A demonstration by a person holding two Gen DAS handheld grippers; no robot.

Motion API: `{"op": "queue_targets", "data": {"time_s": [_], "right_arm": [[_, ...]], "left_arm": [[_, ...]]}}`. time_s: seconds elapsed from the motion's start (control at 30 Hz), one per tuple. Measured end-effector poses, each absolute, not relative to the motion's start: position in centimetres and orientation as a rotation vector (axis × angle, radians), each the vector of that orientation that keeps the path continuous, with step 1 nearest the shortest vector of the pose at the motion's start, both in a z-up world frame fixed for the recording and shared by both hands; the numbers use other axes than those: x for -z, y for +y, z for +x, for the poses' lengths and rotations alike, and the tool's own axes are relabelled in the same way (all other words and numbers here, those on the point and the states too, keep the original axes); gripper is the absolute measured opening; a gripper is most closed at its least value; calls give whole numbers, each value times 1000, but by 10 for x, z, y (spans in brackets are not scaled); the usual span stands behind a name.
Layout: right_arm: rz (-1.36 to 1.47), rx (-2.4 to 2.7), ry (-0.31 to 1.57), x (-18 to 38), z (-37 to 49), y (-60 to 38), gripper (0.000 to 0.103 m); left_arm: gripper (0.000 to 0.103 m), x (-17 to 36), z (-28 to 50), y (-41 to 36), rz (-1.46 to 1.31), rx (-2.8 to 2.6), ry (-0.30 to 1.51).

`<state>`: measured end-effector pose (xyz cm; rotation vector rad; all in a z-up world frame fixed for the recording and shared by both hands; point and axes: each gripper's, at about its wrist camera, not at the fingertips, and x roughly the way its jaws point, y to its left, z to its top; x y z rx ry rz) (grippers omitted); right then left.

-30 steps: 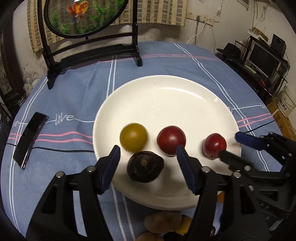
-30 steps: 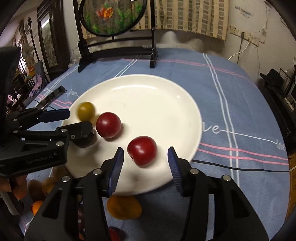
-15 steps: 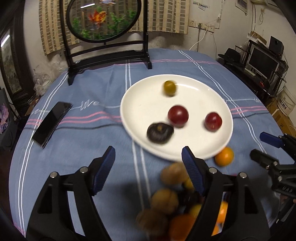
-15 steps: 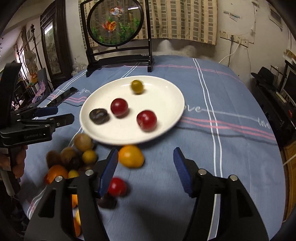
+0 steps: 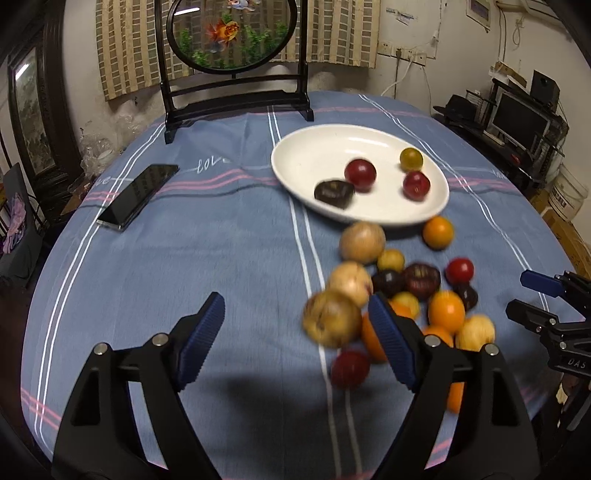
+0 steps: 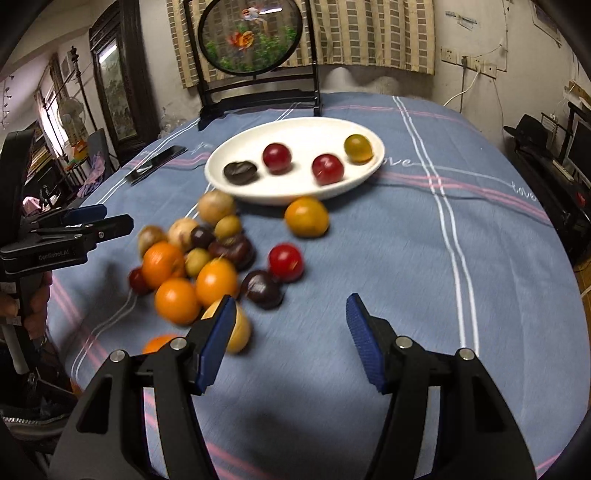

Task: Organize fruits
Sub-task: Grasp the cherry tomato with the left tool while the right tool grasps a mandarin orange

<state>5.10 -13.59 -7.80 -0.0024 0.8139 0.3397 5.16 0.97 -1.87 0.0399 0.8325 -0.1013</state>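
Blue striped cloth covers the round counter [image 5: 221, 258], a fish screen [image 5: 231, 33] behind. Four fruits sit on the white oval plate [image 6: 229, 181]; a loose heap of fruits [image 6: 207, 258] lies beside. Left gripper [image 5: 295, 339] fingers are widening, empty; right gripper [image 6: 291, 339] fingers gape, empty.

Your room is dim and warm-toned, lit from overhead; corners of both views vignette to black. Heavy fisheye bends the walls and the counter [image 5: 184, 258] edge. Your loose fruit pile [image 5: 399, 291] smears with motion blur, worst nearest the lens, while the plate [image 5: 317, 155] is only slightly soft. Soft dark shadows pool on the cloth under your left gripper [image 5: 295, 339] and right gripper [image 6: 291, 339]. Small glare streaks sit on the plate rim and the phone [image 5: 138, 194] screen.
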Motion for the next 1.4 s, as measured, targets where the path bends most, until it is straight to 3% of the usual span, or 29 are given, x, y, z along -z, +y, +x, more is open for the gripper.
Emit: {"op": "queue_targets", "data": {"time_s": [0.8,1.0,1.4], "right_arm": [[-86,-504,898,102,12,-73,62],[-83,-484,918,112,21,-61,45],[-56,-436,849,94,11,-95,45]], "left_arm": [[82,41,24,11,47,129,897],[82,51,27,9,45,137,925],[81,67,34,-8,64,175,969]]}}
